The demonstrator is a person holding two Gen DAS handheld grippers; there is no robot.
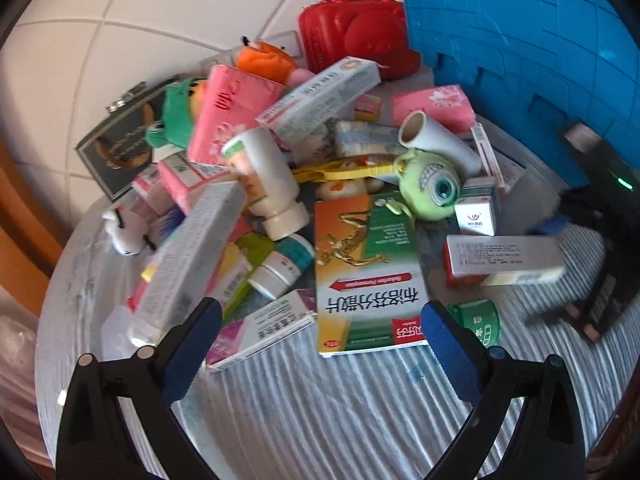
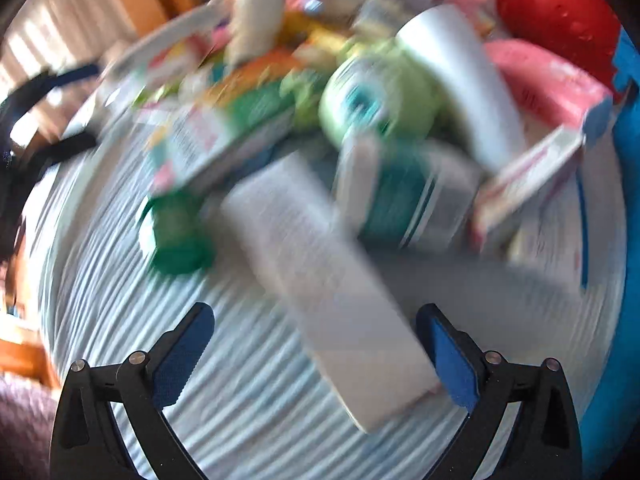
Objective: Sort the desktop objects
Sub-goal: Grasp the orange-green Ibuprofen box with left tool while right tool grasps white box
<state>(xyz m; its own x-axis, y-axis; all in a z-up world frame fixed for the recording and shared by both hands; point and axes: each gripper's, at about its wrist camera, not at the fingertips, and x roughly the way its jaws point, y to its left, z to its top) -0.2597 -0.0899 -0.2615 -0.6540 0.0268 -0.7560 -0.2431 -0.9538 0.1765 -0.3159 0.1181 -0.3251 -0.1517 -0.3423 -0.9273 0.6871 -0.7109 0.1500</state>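
A heap of medicine boxes, bottles and small toys lies on a striped cloth (image 1: 340, 400). In the left wrist view my left gripper (image 1: 320, 336) is open and empty, its jaws on either side of the near end of an orange and green medicine box (image 1: 364, 276). A green one-eyed plush (image 1: 428, 188) and a white bottle (image 1: 264, 184) lie behind it. In the blurred right wrist view my right gripper (image 2: 316, 344) is open; a long white box (image 2: 328, 280) lies between its jaws, close to the right finger (image 2: 452, 364). That box also shows in the left wrist view (image 1: 504, 260).
A blue bin (image 1: 528, 48) stands at the right and a red toy case (image 1: 356, 32) at the back. A dark framed box (image 1: 120, 140) sits at the left edge. A green cap (image 1: 480, 320) lies by the left gripper's right finger. Bare striped cloth lies in front.
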